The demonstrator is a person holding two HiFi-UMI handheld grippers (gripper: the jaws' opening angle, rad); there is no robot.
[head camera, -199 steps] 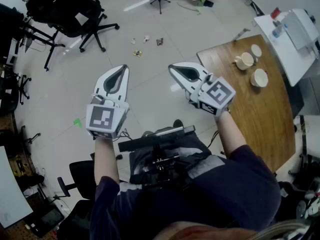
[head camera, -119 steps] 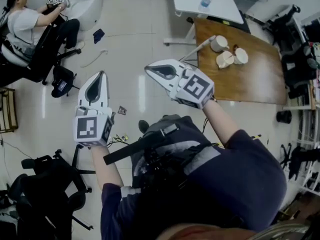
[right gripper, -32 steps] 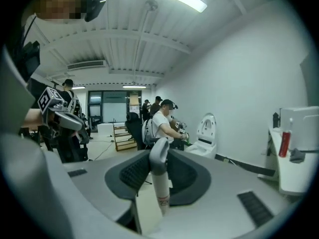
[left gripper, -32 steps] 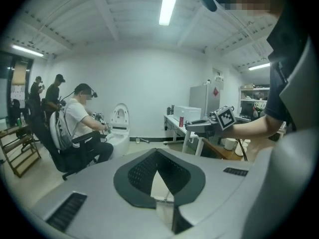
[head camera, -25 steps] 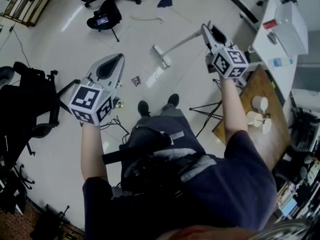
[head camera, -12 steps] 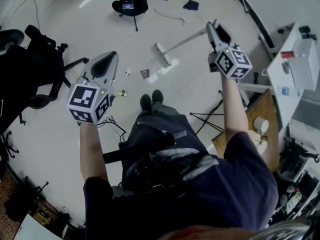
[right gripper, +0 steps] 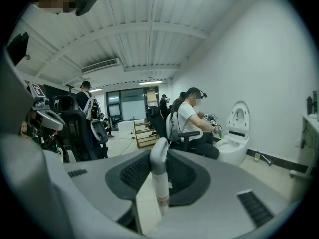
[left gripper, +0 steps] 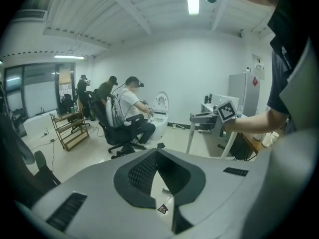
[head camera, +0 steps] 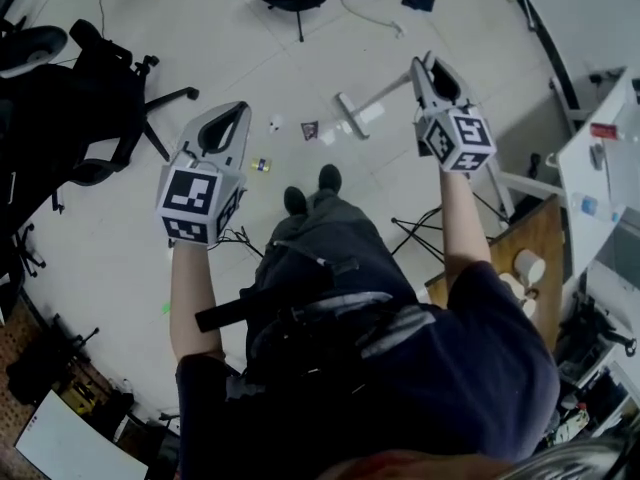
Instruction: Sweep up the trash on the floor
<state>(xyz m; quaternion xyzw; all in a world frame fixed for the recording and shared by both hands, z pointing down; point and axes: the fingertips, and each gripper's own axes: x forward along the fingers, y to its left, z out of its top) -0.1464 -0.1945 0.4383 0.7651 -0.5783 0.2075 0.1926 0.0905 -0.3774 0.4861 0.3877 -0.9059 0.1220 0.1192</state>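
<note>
Head view: right tongs are clamped on the white long-handled broom. Its handle slants from them down-left to its pale bar head on the pale tiled floor. Trash lies left of that head: small dark square wrapper just beside it, tiny white scrap and small yellow scrap further left, nearer my left tongs, which are closed and empty. I judge the stroke has to run leftward. There's open floor that way, black office chair well apart, my dark shoes near the trash

Left gripper view: left tongs shut on nothing, dark wrapper on the floor beyond them

Right gripper view: right tongs grip the broom's handle, which runs out along them
</note>
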